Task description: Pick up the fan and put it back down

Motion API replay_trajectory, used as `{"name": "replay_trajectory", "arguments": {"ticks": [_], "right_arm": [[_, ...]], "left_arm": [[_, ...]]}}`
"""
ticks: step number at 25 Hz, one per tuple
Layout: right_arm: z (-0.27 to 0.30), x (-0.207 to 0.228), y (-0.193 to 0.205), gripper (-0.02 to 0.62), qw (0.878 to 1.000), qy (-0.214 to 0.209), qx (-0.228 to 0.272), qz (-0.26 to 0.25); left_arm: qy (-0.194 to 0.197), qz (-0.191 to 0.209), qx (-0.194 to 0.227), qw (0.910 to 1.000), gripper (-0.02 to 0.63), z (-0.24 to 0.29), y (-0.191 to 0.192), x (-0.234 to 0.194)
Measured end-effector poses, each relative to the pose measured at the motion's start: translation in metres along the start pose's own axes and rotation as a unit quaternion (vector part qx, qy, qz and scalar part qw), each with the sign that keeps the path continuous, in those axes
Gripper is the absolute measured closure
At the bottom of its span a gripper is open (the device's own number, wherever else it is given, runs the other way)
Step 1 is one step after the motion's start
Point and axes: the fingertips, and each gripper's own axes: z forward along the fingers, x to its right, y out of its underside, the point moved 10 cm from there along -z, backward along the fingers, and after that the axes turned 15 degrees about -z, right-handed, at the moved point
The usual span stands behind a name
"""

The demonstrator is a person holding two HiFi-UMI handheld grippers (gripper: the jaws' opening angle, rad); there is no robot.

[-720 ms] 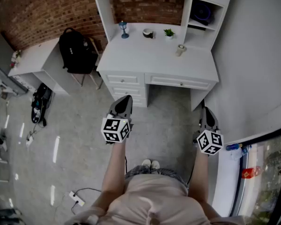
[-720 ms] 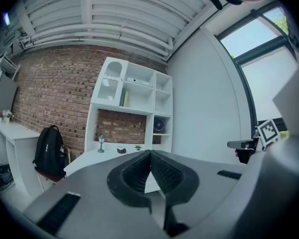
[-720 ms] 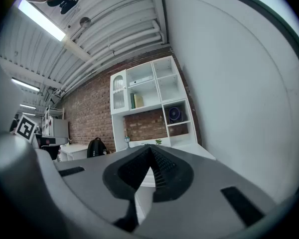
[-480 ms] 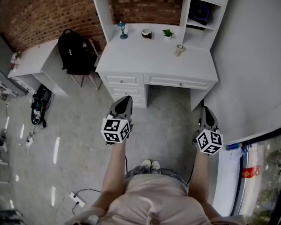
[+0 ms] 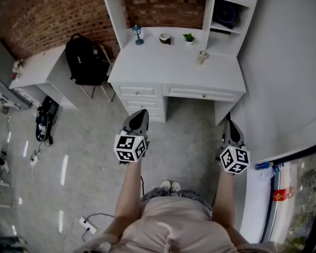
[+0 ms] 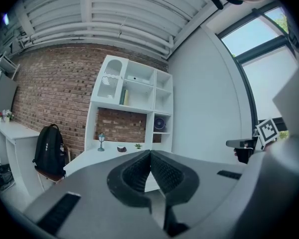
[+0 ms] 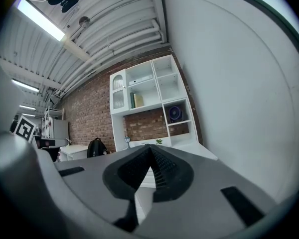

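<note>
The fan is small, round and dark blue, and stands in the right-hand cubby of the white hutch over the desk. It also shows in the left gripper view as the fan, and in the right gripper view as the fan. My left gripper is held level over the floor in front of the desk drawers, its jaws shut and empty. My right gripper hovers by the desk's right leg, also shut on nothing. Both are well short of the fan. Their closed tips meet at the left gripper and the right gripper.
The white desk carries a small blue lamp, a bowl, a potted plant and a small roll. A black backpack rests on a chair at its left, beside a white side table. A wall and window stand at right.
</note>
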Motion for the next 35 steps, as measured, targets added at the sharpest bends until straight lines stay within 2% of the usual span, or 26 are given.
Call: {"name": "replay_trajectory", "arguments": {"ticks": [8,14,18,23,26,29,35], "right_arm": [[0.001,-0.004,0.001,0.579,1.000,-0.007,-0.004,0.000],[0.002,-0.003,-0.005,0.578,1.000,-0.016,0.015,0.001],[0.002,-0.001,-0.005,0.453,0.999,-0.029,0.030,0.015],[0.002,-0.003,-0.005,0.266,0.999,-0.022,0.042,0.021],[0.001,-0.007,-0.004,0.181,0.999,-0.016,0.044,0.023],[0.001,-0.011,0.001,0.135,0.998,-0.018,0.044,0.029],[-0.007,-0.015,0.010,0.112,0.998,-0.015,0.041,0.033]], "left_arm": [[0.001,-0.009,-0.001,1.0000,0.578,0.001,-0.001,-0.002],[0.004,-0.009,-0.005,0.9999,0.578,0.005,0.000,-0.002],[0.004,-0.008,-0.008,0.9999,0.578,0.005,0.001,-0.002],[0.007,-0.009,-0.014,0.9998,0.578,0.007,0.002,-0.005],[0.010,-0.009,-0.021,0.9997,0.578,0.007,0.005,-0.006],[0.013,-0.010,-0.023,0.9996,0.578,0.009,0.007,-0.009],[0.023,-0.005,-0.025,0.9994,0.578,0.007,0.013,-0.012]]}}
